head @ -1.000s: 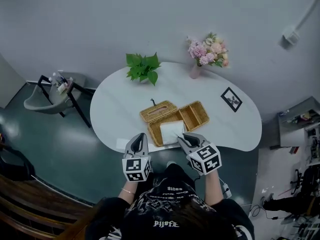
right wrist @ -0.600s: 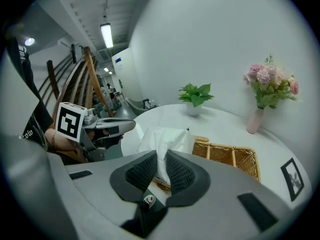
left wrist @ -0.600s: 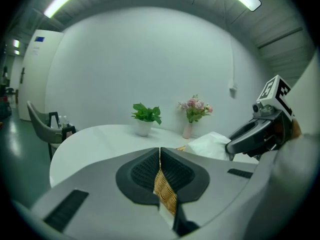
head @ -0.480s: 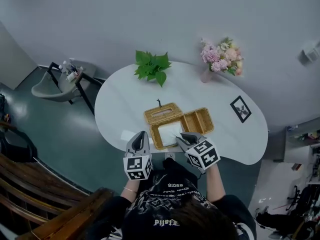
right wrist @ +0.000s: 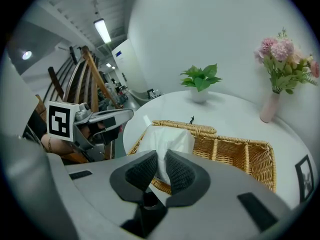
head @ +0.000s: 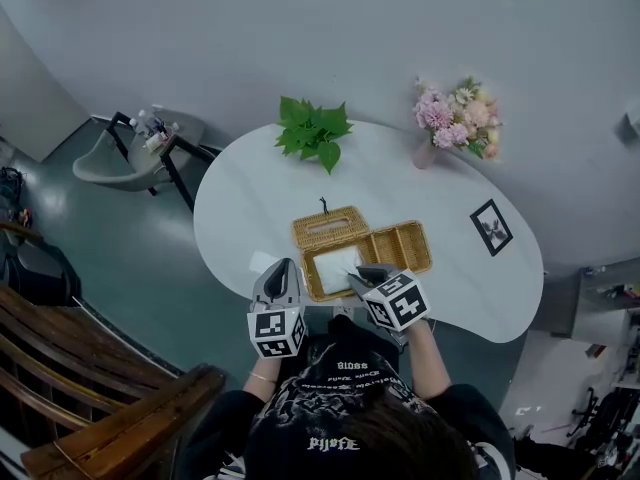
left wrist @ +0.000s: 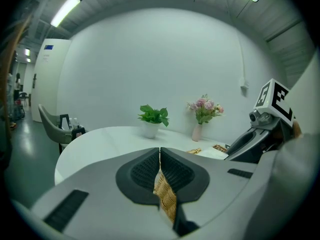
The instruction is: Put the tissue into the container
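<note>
The right hand-held gripper (right wrist: 160, 156) is pinching a soft white tissue (right wrist: 165, 139). Its dark ribbed pads are closed on the lower fold, and the rest of the sheet billows up just ahead of the tips. Directly beyond and below this gripper sits the rectangular woven wicker container (right wrist: 235, 144). The tissue hangs over the container's large compartment, on the side nearest the other gripper. The smaller divided compartments lie to the right of the jaws. A flat woven wicker lid (right wrist: 187, 126) with a small dark knob lies just past the tissue, along the container's far edge.

In the head view the right hand-held gripper (head: 358, 280) reaches over the container's (head: 398, 247) near edge, with the white tissue (head: 335, 264) at its tips. The left hand-held gripper (head: 282, 271) is just beside the container's left corner.

The left hand-held gripper (left wrist: 160, 154) has its jaws pressed together at the tips. A strip of wicker shows in the slit behind them, but I cannot tell whether it is actually nipped.

Well ahead of both grippers on the white rounded table (head: 250, 198) stand a leafy green potted plant (head: 313, 133) and pink flowers in a slim pink vase (head: 455, 118). A small black-framed picture (head: 491, 227) lies far to the right.
</note>
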Demonstrator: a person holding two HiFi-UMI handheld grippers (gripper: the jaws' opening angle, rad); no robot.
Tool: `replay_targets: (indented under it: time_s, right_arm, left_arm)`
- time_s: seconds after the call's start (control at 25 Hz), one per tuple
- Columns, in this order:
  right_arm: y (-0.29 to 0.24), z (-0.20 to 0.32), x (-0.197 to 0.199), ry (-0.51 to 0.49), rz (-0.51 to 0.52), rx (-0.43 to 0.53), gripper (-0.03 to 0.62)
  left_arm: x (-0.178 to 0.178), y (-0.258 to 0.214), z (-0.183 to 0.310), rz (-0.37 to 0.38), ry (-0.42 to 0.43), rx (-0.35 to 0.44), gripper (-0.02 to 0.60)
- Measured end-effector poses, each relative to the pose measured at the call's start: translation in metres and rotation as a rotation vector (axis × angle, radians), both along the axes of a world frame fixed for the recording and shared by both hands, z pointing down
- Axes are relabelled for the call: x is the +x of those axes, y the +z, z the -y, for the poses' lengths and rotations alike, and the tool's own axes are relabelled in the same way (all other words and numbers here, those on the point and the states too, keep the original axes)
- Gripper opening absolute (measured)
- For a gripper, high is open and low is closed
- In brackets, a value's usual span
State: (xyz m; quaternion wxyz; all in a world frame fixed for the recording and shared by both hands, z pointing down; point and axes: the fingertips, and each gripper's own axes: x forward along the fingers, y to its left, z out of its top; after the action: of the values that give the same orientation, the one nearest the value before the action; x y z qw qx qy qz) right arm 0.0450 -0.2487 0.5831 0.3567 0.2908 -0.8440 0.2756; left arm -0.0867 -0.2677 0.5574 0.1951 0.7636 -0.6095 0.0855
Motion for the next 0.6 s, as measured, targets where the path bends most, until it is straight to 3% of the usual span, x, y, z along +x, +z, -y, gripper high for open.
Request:
replay_targets:
  time_s: [0.6]
  right_arm:
    - [0.030, 0.012, -0.012, -0.025, -0.091, -0.123, 0.080]
  left_arm:
    - [-0.019, -0.002, 0.004, 0.029, -0.082, 0.002, 0.026]
